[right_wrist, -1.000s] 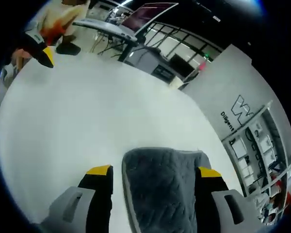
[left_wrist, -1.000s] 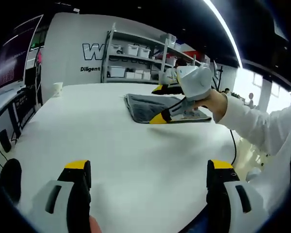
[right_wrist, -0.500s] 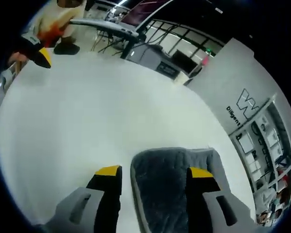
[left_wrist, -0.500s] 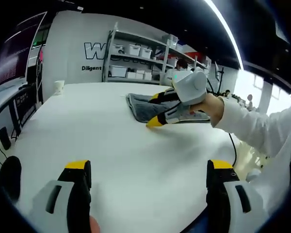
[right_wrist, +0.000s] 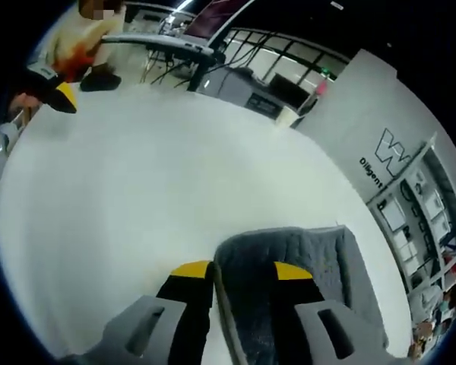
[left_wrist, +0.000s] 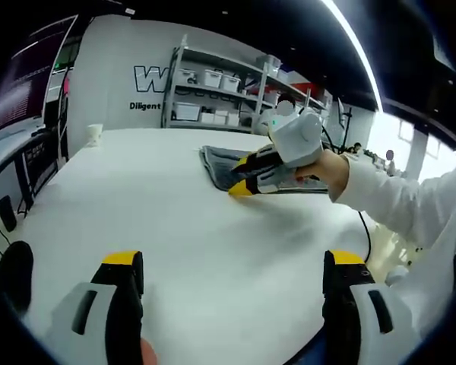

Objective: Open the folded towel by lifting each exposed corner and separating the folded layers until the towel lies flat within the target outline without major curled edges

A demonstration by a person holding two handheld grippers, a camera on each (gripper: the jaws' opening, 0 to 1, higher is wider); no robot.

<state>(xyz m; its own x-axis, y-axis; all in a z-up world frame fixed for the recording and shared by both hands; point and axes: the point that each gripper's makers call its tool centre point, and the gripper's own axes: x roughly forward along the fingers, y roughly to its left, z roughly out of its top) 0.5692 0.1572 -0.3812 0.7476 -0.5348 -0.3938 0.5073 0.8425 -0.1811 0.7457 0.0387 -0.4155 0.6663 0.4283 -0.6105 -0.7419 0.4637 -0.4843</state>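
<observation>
We find the right gripper (right_wrist: pixel 232 271) apparently pinching the towel (right_wrist: pixel 304 258) edge, the left gripper (left_wrist: pixel 232 262) agape; a several-layer grab risks dragging.

The towel (right_wrist: pixel 289 251) is grey cloth with a soft, matt, quilted-looking pile and a paler smooth hem along its near edge. The table (right_wrist: pixel 152 198) under it is white, smooth and matt. The right gripper (right_wrist: pixel 243 271) has black jaws with yellow tips and pale grey housings, apparently hard plastic with a slight sheen; the left gripper (left_wrist: pixel 232 258) looks alike. A white cloth sleeve (left_wrist: pixel 395 198) shows far right.
</observation>
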